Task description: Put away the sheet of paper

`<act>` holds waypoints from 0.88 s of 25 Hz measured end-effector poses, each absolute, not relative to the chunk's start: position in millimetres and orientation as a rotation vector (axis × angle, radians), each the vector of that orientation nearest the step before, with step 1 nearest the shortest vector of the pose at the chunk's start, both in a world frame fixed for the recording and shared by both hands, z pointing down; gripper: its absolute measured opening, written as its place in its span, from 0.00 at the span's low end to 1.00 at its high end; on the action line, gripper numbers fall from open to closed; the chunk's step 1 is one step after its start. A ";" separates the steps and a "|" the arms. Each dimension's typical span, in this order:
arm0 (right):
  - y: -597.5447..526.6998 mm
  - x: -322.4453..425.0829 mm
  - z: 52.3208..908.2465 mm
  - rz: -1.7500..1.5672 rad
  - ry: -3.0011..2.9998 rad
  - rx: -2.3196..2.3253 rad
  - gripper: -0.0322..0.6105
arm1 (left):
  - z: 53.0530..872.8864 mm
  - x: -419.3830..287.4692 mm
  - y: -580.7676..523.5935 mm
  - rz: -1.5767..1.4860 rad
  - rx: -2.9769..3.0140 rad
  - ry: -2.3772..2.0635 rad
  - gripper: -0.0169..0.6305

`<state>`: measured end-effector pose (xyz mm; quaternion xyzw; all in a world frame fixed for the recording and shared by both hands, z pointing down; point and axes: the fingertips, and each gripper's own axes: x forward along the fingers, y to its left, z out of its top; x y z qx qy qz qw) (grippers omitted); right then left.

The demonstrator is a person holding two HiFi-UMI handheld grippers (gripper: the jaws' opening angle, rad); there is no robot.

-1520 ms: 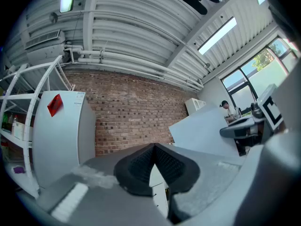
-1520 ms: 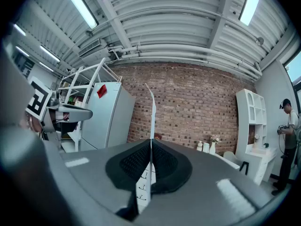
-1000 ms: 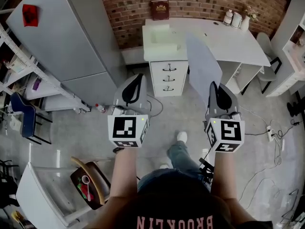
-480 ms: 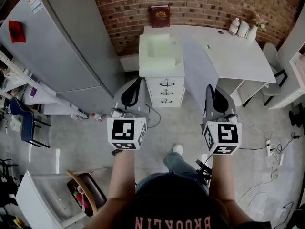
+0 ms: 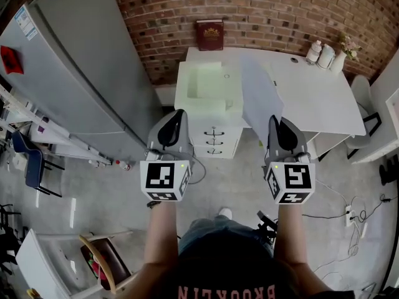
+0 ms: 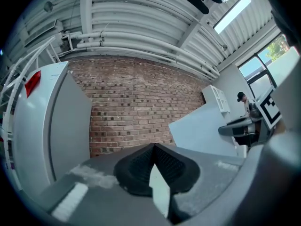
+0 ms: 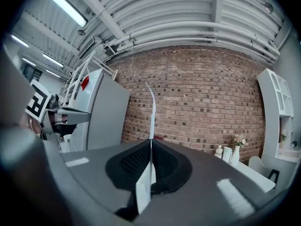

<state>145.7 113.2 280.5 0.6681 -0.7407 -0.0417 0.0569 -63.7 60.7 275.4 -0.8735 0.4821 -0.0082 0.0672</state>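
holds the sheet of paper point(image 5: 260, 95) upright and edge-on in mid-air, in front of the white bench point(image 5: 324, 98), nipped at its near edge between the closed jaws of the right tool point(image 5: 281, 127). probably handles as light, limp and easily creased, so best pinched firmly near an edge. shows the left tool point(image 5: 174, 122) closed, apparently empty.

The sheet of paper point(image 5: 259, 98) is white, like the bench point(image 5: 318, 98); the wall point(image 5: 268, 11) is red-brown brick, the fridge point(image 5: 81, 73) grey.
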 end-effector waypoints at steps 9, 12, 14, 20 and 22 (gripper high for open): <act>68.0 166.8 297.6 -0.098 -2.258 1.992 0.05 | 295.1 -48.2 20.5 -0.048 -2.636 1.506 0.02; 52.0 166.9 306.1 -0.065 -2.268 1.985 0.05 | 299.6 -51.9 6.0 -0.061 -2.630 1.520 0.02; 39.6 165.6 309.4 -0.055 -2.273 1.976 0.05 | 301.9 -56.1 -7.1 -0.064 -2.625 1.539 0.02; -8.8 169.4 313.8 -0.026 -2.294 1.962 0.05 | 305.6 -52.9 -55.6 -0.075 -2.630 1.538 0.02; -27.8 170.5 316.8 0.004 -2.301 1.959 0.05 | 306.8 -52.7 -74.6 -0.077 -2.638 1.536 0.02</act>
